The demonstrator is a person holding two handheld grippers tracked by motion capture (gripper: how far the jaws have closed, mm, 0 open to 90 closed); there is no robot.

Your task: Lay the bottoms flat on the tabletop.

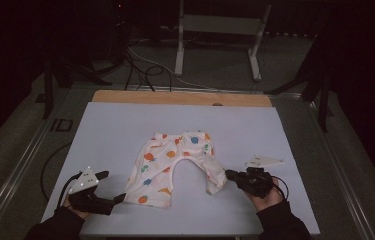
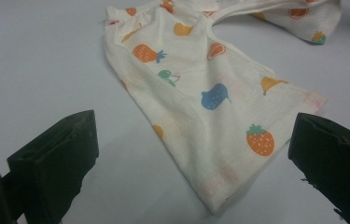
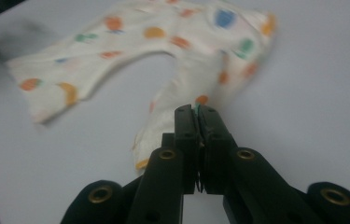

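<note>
High view: white desk [image 1: 125, 125] with wooden far edge, dark room, cables [image 1: 140, 70] and a metal stand [image 1: 220, 30] behind; fruit-print shorts [image 1: 175, 165] near front edge.
Left gripper view: left tongs [image 2: 191, 158] released beside one leg hem.
Right gripper view: right tongs [image 3: 199, 122] clenched on the other leg.

White board [image 1: 115, 125], floor cables [image 1: 140, 67]

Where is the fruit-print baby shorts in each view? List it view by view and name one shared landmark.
High view: fruit-print baby shorts at table centre.
Left gripper view: upper middle, above the open jaws.
Right gripper view: top, one leg pinched in the right gripper.
Shared landmark: white tabletop.
</note>
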